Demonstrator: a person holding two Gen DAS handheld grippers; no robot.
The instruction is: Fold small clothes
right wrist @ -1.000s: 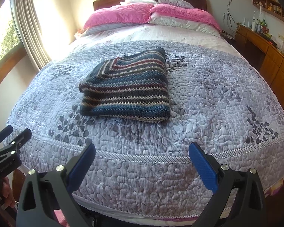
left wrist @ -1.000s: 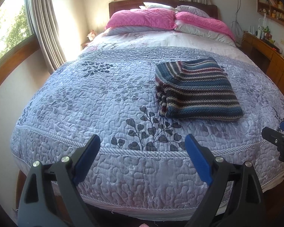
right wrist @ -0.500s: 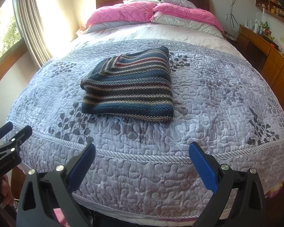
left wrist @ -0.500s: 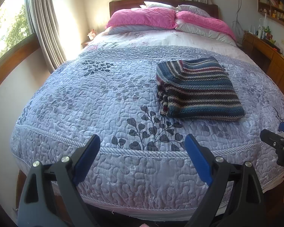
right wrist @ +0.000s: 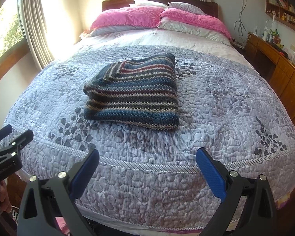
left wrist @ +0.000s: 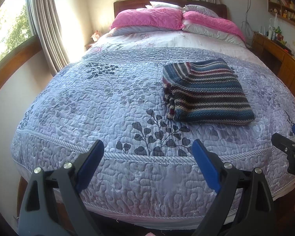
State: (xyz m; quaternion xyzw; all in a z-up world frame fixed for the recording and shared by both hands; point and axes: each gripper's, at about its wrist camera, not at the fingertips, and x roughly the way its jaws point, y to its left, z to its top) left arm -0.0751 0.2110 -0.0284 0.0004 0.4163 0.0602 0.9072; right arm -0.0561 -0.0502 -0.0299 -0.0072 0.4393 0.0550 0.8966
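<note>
Both grippers (left wrist: 148, 153) (right wrist: 147, 162) gape wide, holding nothing.

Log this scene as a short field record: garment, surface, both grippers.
garment: striped knit sweater, folded into a compact rectangle
surface: quilted floral bedspread, sweater lying flat on it
left gripper: open, empty, at the foot of the bed, apart from the sweater
right gripper: open, empty, also at the foot of the bed
background: pink pillows at the headboard

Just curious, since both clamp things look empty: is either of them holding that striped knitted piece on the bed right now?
No, the striped knit lies folded on the quilt, well ahead of both open grippers, left and right.
</note>
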